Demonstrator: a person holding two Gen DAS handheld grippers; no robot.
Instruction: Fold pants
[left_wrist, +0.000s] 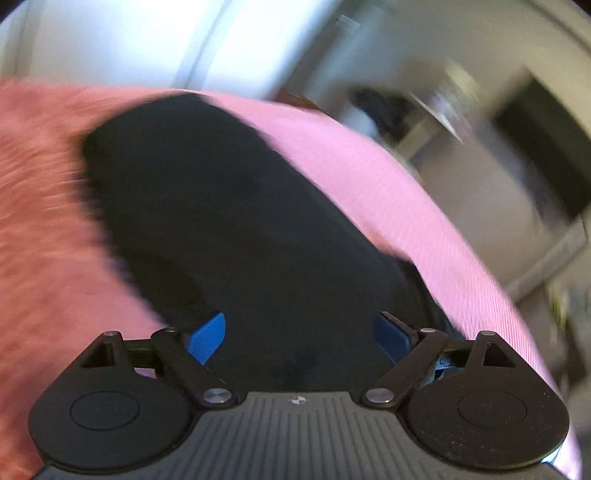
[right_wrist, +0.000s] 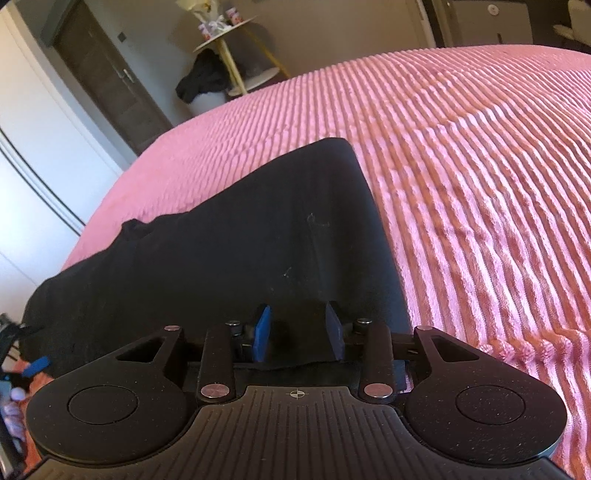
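Black pants (right_wrist: 229, 243) lie stretched over a pink ribbed bedspread (right_wrist: 461, 177). My right gripper (right_wrist: 298, 334) is closed on a fold of the pants' near edge, cloth pinched between its blue pads (right_wrist: 262, 332). In the left wrist view the pants (left_wrist: 229, 206) run away from me across the bedspread (left_wrist: 369, 177). My left gripper (left_wrist: 299, 336) has its blue fingers (left_wrist: 207, 336) spread wide with black cloth between and under them. The left view is motion-blurred. The left gripper's blue fingertip also shows at the far left of the right wrist view (right_wrist: 37, 363).
A round side table (right_wrist: 229, 33) with small items stands beyond the bed, with a dark cloth over a white basket (right_wrist: 203, 85) below it. A brown door (right_wrist: 110, 77) and white wardrobe (right_wrist: 33, 155) are on the left. Blurred furniture (left_wrist: 498, 147) lies right of the bed.
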